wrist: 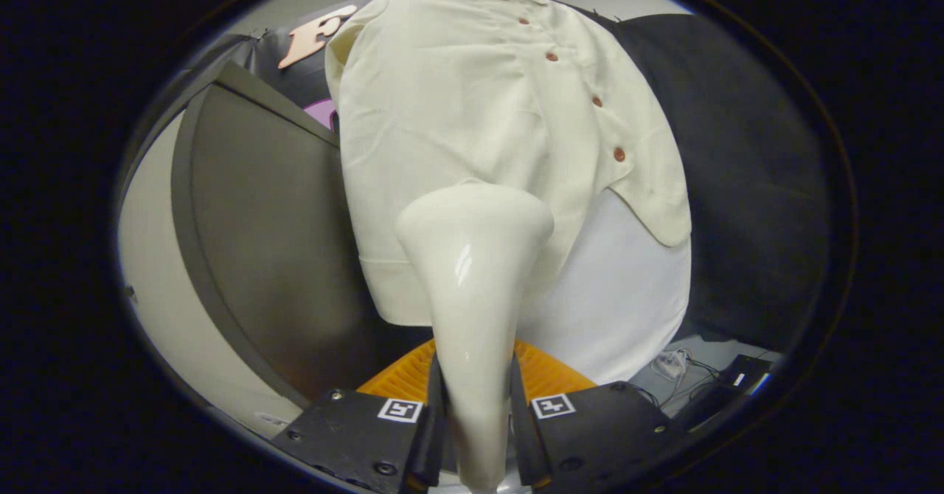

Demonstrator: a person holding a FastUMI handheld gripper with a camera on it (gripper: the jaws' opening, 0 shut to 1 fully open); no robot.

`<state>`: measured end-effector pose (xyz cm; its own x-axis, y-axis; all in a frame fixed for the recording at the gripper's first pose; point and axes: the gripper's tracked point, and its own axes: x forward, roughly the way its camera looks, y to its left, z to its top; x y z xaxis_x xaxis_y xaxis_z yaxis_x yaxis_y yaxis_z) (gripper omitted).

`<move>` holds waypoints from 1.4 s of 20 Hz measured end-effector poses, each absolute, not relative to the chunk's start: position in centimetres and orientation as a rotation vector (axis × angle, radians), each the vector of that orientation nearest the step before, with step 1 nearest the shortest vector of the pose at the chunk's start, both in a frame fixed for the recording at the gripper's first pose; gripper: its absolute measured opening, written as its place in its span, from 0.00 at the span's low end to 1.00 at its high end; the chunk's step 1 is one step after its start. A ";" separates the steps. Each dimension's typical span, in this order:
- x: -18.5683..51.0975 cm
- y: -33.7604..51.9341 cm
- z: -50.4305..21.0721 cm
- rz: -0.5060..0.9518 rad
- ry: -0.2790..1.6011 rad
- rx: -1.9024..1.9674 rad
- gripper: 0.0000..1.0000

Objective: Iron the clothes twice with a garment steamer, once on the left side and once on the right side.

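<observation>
The jaws are clenched on the handle of the garment steamer [472, 273], one finger pressing each side of its narrow near end, so the gripper [476, 435] carries the tool firmly. From that grip the steamer runs straight ahead and away, its long axis in line with the fingers, widening to a broad head at the far end. The head sits against, or just in front of, the lower part of the cream shirt [457, 110]; whether it touches the cloth cannot be told. The shirt hangs beyond the jaws on a white padded form [627, 287], collar far and hem near, with a row of reddish buttons [597, 101] running down its placket to the right of the steamer head. The head therefore lies on the shirt's left panel, near the hem, with most of that panel stretching away above it towards the collar. Judging by this, the stroke in hand is the left-side pass, and it would travel along the shirt's length, away from the jaws; the right side, past the buttons, looks not yet dealt with. An orange ribbed object [402, 376] lies just behind the fingers, and cables [675, 365] lie low to the right.
</observation>
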<state>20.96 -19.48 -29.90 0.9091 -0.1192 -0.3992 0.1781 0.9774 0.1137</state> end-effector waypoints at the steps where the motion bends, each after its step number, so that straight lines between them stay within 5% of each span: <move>1: 20.7 -19.2 -29.4 -0.152 0.406 0.130 0.40; 18: 21.4 -18.2 -3.4 -0.118 0.154 0.013 0.39; 28: 25.8 -26.2 5.8 -0.120 0.081 0.020 0.39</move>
<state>25.79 -26.17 5.83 0.9896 -0.1183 -0.0822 0.1200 0.9927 0.0154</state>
